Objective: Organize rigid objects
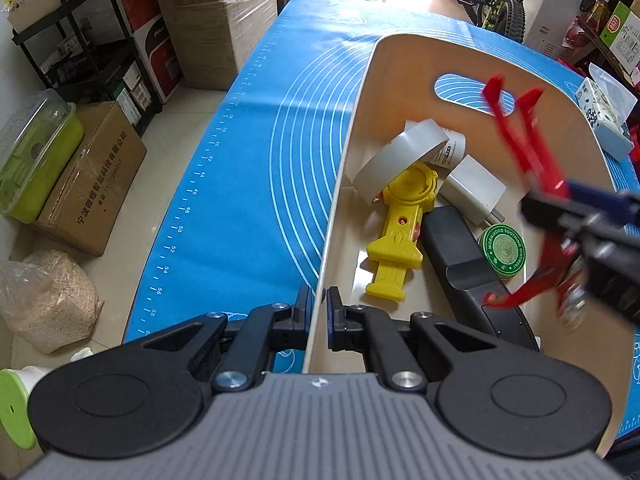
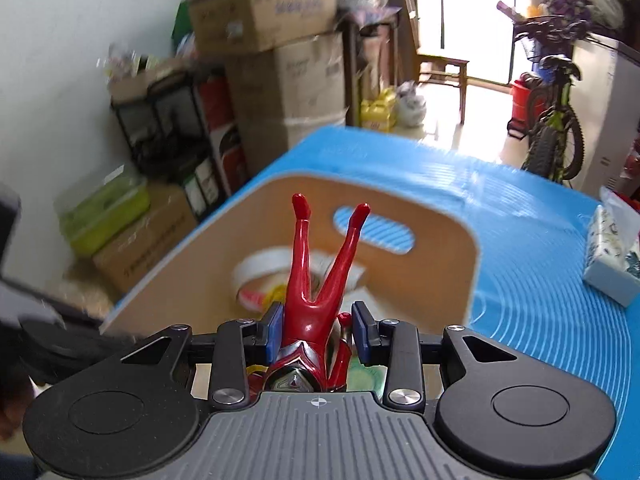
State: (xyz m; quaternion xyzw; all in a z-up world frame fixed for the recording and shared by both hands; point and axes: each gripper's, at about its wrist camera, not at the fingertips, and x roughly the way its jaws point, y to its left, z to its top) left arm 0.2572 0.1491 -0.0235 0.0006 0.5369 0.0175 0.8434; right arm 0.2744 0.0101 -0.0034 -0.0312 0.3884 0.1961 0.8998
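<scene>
A beige basket (image 1: 404, 54) with a handle slot stands on the blue mat (image 1: 256, 160). My left gripper (image 1: 320, 312) is shut on the basket's near left wall. In the basket lie a roll of tape (image 1: 394, 156), a yellow toy (image 1: 402, 236), a white charger (image 1: 474, 190), a green tin (image 1: 502, 250) and a black object (image 1: 464, 264). My right gripper (image 2: 318, 334) holds a red toy figure (image 2: 316, 276) upside down, legs forward, above the basket (image 2: 432, 276). In the left wrist view the figure (image 1: 520, 136) is blurred over the basket's right side.
A tissue pack (image 2: 612, 256) lies on the mat to the right of the basket. Cardboard boxes (image 1: 216, 20), a black shelf (image 1: 92, 48) and a green container (image 1: 36, 152) stand on the floor left of the table. A bicycle (image 2: 556, 120) stands far back.
</scene>
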